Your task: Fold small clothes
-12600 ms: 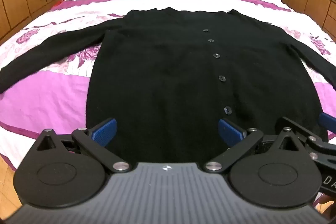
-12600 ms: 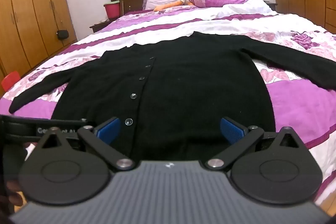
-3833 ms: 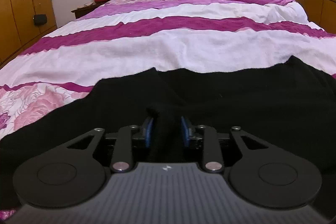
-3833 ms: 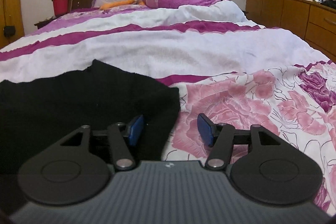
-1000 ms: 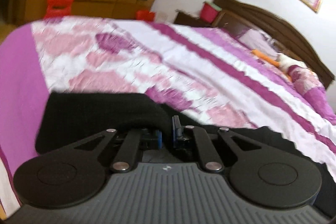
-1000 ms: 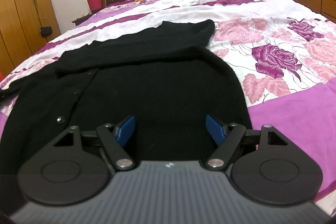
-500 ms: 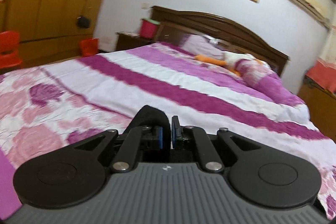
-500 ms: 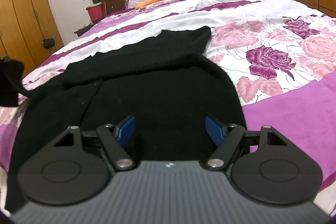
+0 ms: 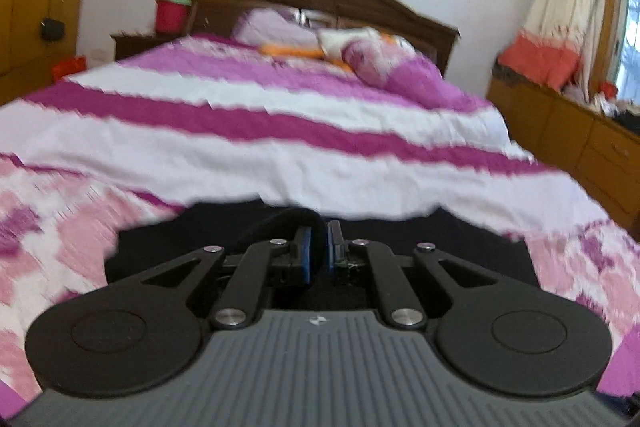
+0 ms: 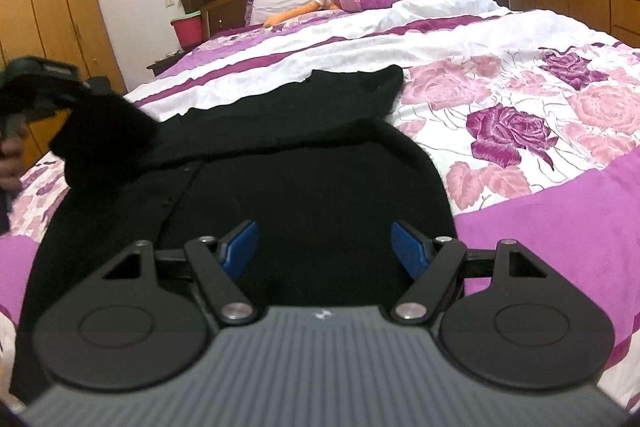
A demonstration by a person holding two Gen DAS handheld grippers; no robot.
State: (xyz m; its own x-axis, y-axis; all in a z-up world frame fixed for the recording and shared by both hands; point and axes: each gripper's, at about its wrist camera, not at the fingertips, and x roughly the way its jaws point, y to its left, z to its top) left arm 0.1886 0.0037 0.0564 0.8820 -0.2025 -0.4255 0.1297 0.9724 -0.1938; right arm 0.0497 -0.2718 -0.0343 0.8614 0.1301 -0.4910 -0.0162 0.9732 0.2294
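Above bed, left gripper lifts sleeve.

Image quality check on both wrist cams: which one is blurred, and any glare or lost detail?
Left wrist view: motion-smeared bedspread and headboard, jagged stripe edges; the left gripper itself stays sharp. Right wrist view: mostly crisp, floral print clear, only the lifted sleeve at the left edge is soft. Both: fisheye bending at the edges, black cardigan shows almost no texture. No strong glare.

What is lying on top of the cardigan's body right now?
The cardigan has one sleeve folded across its upper part. The left tool holds the other sleeve lifted above its left side. The bedspread beneath it is covered.
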